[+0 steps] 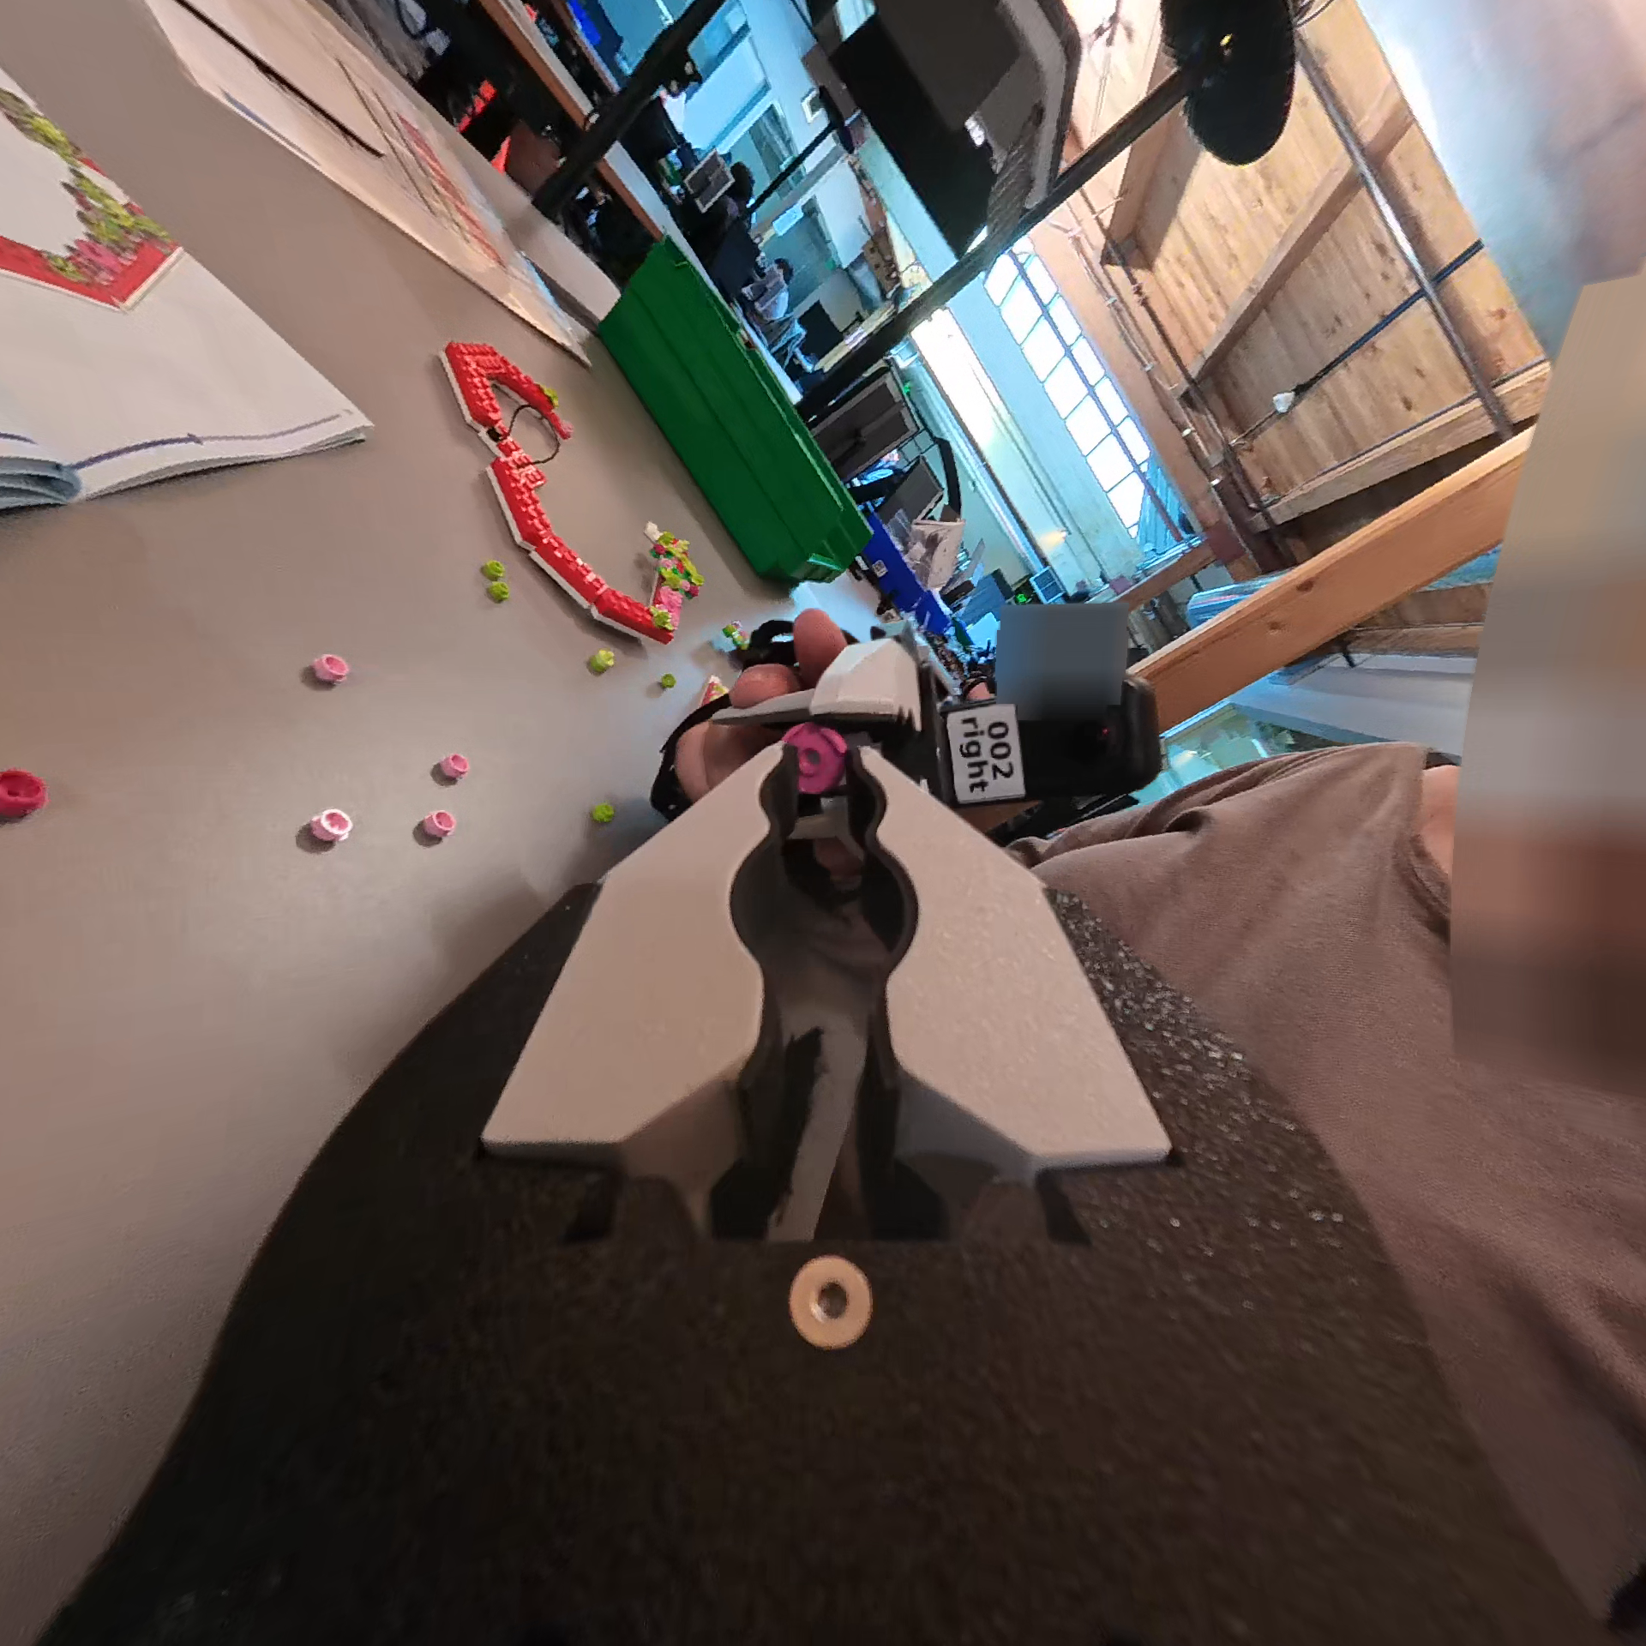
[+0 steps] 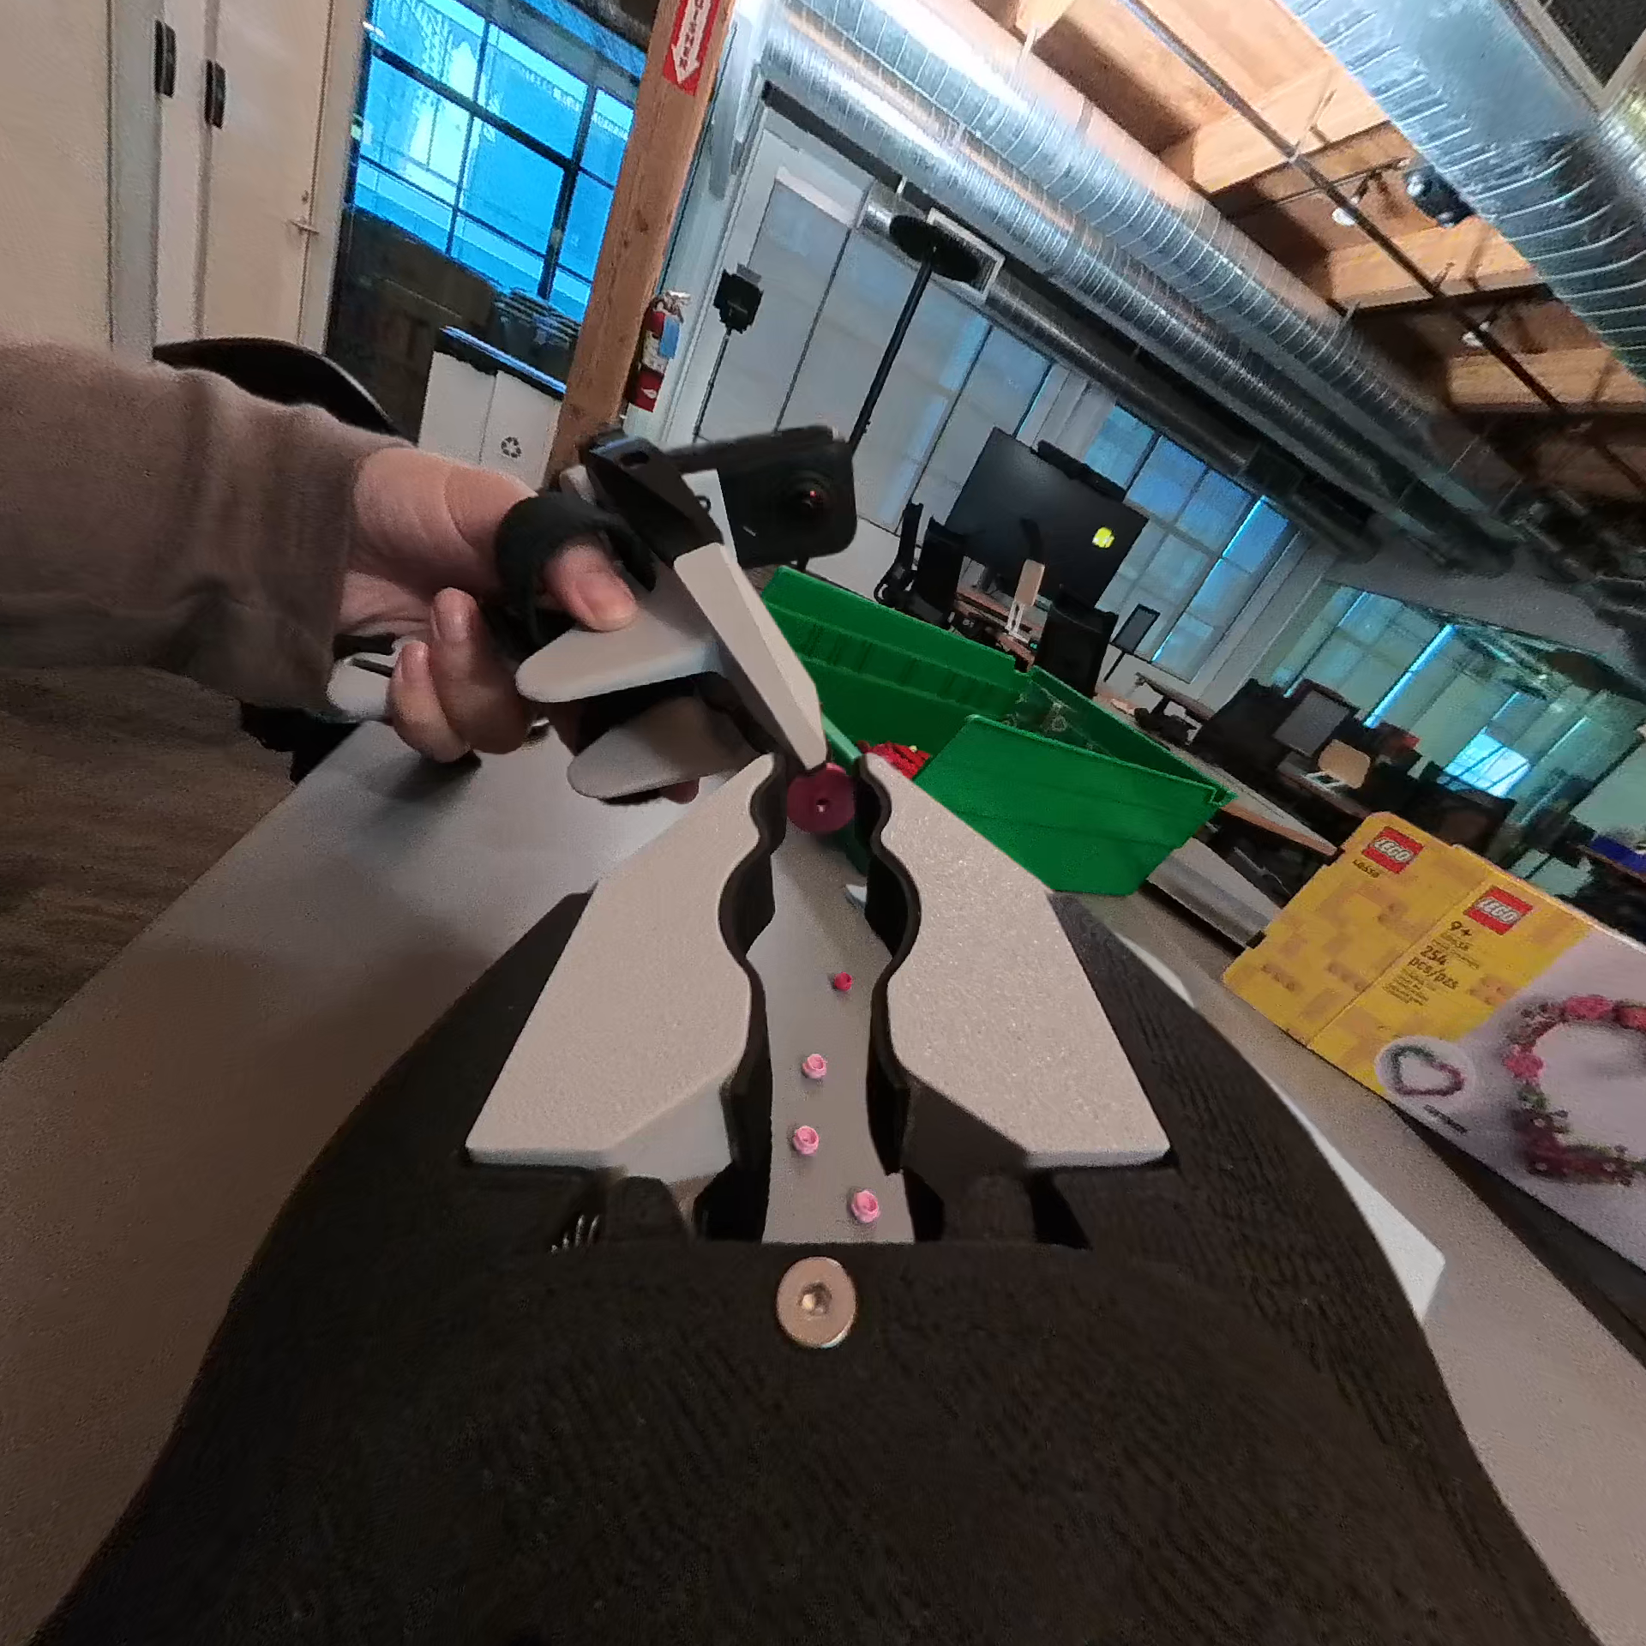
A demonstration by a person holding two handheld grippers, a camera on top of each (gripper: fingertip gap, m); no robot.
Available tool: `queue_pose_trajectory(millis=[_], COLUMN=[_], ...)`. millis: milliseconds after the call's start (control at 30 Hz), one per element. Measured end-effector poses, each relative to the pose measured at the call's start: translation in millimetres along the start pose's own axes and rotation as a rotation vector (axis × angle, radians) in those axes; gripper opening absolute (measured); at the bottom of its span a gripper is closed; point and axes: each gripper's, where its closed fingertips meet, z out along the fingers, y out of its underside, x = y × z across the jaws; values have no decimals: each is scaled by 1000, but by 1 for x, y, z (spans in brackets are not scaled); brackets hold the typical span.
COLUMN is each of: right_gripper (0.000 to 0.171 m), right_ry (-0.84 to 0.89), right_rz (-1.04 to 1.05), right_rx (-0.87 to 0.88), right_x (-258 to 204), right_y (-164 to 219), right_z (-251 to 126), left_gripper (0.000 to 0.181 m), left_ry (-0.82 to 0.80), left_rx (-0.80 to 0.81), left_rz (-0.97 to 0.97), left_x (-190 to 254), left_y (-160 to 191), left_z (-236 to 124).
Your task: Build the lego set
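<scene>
Left gripper (image 1: 819, 766) up off the table, fingertips pinched on a magenta round piece (image 1: 818, 755), right gripper (image 1: 877, 712) meeting it tip to tip. Red lego frame (image 1: 543, 499) lies on the grey table (image 1: 223, 980), pink studs (image 1: 330, 827) scattered near.

Over to the right wrist view: right gripper (image 2: 819, 788) clamps the same magenta piece (image 2: 819, 800), left gripper (image 2: 802, 757) touching it from above. Green bin (image 2: 1024, 784) behind.
</scene>
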Motion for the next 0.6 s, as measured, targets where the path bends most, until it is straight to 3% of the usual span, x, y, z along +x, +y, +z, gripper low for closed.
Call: queue_pose_trajectory(millis=[167,233,400,467,600], right_gripper=[23,15,14,14,15], right_ry=[-10,0,58,163,272], right_rz=[-25,-11,-1,7,31], right_rx=[-13,-21,-63,-103,-234], right_x=[-2,1,11,30,58], right_y=[5,7,13,20,41], right_z=[1,1,1,-4,-12], left_gripper=[8,8,13,50,49], left_ry=[26,54,18,-68,-442], left_rx=[-4,-3,20,47,72], left_rz=[-21,-25,8,68,392], left_x=[-3,0,-7,-18,-59], left_y=[-1,-1,-5,-12,-36], left_z=[1,1,2,3,-6])
